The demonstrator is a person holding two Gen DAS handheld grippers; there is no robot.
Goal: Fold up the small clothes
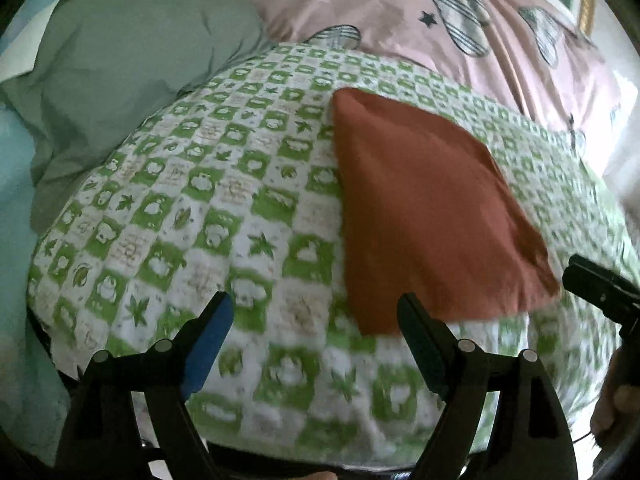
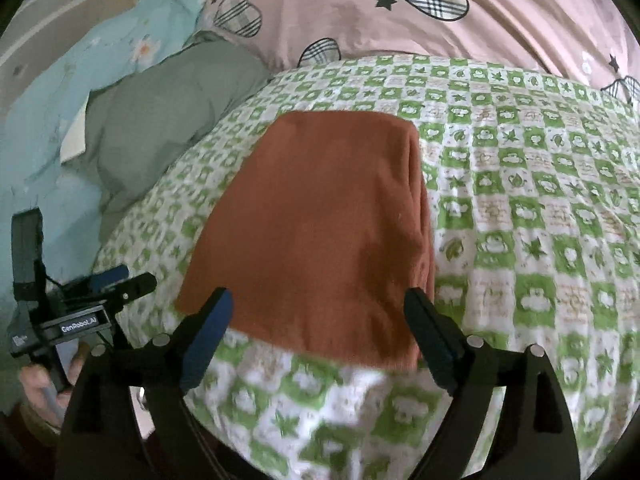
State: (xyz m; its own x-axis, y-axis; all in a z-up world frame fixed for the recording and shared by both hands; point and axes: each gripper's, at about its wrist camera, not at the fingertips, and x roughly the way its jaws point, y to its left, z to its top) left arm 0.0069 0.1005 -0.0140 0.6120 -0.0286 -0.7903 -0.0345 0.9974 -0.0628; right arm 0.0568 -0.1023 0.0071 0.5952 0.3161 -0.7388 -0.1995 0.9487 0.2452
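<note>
Nearest in each wrist view is that hand's own tool. The left tool (image 1: pixel 316 312) stands wide open with nothing between its pads, hovering over the bed just beside the near left corner of the rust-orange knit garment, folded into a flat rectangle (image 1: pixel 424 208); its right finger overlaps that corner in the picture, though whether it touches I cannot tell. The right tool (image 2: pixel 318 308) is likewise spread wide and grips nothing, its two fingers straddling the garment's near edge without pressing on it, as far as the frame shows. In the right wrist view the left tool shows again to the left of the garment, with a hand (image 2: pixel 44 388) on its handle.

The garment lies flat on the green-and-white checked quilt with leaf and cloud motifs (image 2: pixel 520 208), edges squared and layers stacked along its right side, which reads as a finished fold set down on purpose. Both tools open and empty fit that judgement: the piece looks released, not mid-fold.

Left of the garment, further back, sits a crumpled sage-green cloth (image 1: pixel 132 72), probably waiting its turn. Beyond the garment is a pink bedcover printed with plaid hearts and stars (image 2: pixel 360 8), and far left of it a pale blue floral fabric (image 2: pixel 132 48)
</note>
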